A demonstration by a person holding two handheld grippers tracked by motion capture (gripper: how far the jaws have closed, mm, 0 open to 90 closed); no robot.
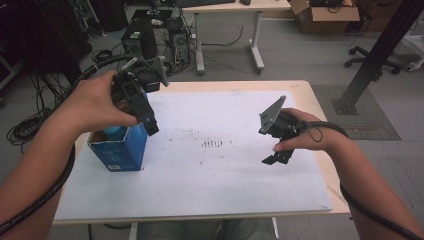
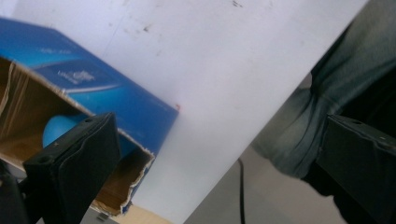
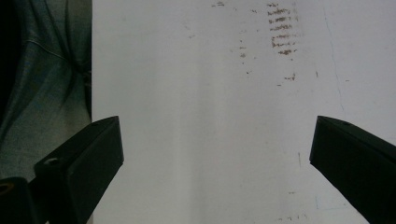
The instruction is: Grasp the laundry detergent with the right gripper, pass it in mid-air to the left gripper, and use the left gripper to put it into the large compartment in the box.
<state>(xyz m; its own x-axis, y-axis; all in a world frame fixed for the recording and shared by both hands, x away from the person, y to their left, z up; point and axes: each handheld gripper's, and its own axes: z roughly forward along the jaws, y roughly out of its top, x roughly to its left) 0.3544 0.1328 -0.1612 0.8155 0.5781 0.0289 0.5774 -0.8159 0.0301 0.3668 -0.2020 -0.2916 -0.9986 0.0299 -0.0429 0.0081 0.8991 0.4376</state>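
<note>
Near the left edge of the surface (image 1: 225,200), in the high view, an open-topped blue box (image 1: 120,147) stands upright with a light-blue rounded object (image 1: 114,131) resting inside it — low enough that only its top shows above the torn cardboard rim. The left claw (image 1: 147,120) hangs just above the box's right side, jaws pointing down and spread wide with nothing between them; that stance fits a hand that has let the object go into the box rather than one reaching for it, though this is my reading only. The right claw (image 1: 275,155) sits well apart, over the right half of the white sheet, tilted down and idle, probably kept clear so the left hand has the box to itself. In the left gripper view the left claw (image 2: 219,163) looks past the box (image 2: 93,88) from above: its near jaw overlaps the box's open mouth, where the light-blue object (image 2: 58,130) lies against the brown inner wall, and its far jaw stands out over the near edge of the surface, above the person's jeans (image 2: 303,126) — so the jaws straddle the box's corner without touching it, as far as I can tell. In the right gripper view the right claw (image 3: 217,158) is spread wide over bare white sheet marked with faint brown smudges (image 3: 280,32), holding nothing, near the surface's near edge.
</note>
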